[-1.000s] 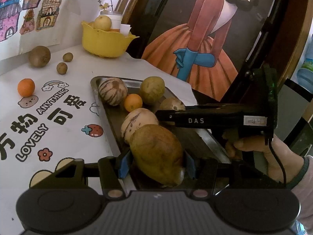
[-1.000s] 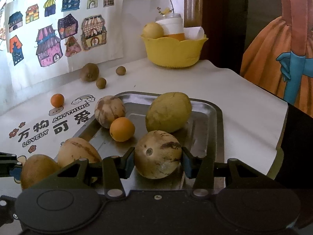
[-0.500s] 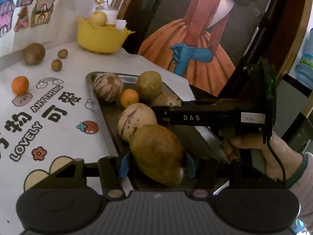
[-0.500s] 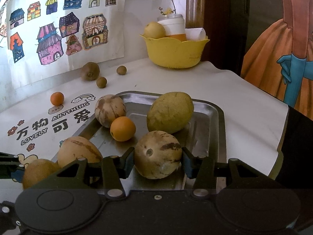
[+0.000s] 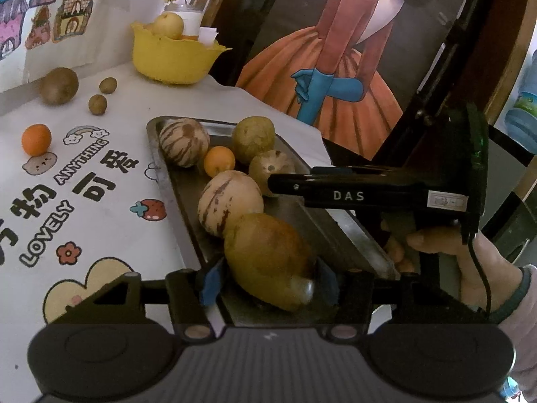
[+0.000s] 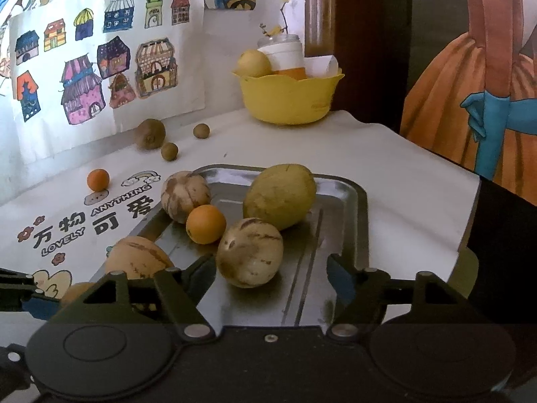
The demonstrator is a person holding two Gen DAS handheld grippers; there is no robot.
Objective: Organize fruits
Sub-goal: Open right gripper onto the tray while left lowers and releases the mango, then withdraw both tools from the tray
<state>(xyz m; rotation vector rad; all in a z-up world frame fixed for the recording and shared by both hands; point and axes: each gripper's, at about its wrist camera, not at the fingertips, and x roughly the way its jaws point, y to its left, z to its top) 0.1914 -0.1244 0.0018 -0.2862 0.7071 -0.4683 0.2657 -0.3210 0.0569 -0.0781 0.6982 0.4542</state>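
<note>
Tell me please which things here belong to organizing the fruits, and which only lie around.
Job:
- flat metal tray holding five fruits
- brown oval fruit between the opening left gripper
- pale streaked round fruit, freed by the opening right gripper
- small orange on the cloth

Lying about:
- yellow scalloped bowl
- house drawings

I see a worktop (image 6: pixel 386 181) under a white printed cloth (image 6: pixel 402 201). A metal tray (image 6: pixel 355 208) lies on the cloth near the worktop's right edge. A yellow bowl (image 6: pixel 288 100) stands at the far corner. Along the far edge lie a kiwi (image 6: pixel 150 133) and two small brown fruits (image 6: pixel 169 151) (image 6: pixel 201 131). A small orange (image 6: pixel 98 179) sits alone left of the tray.
</note>
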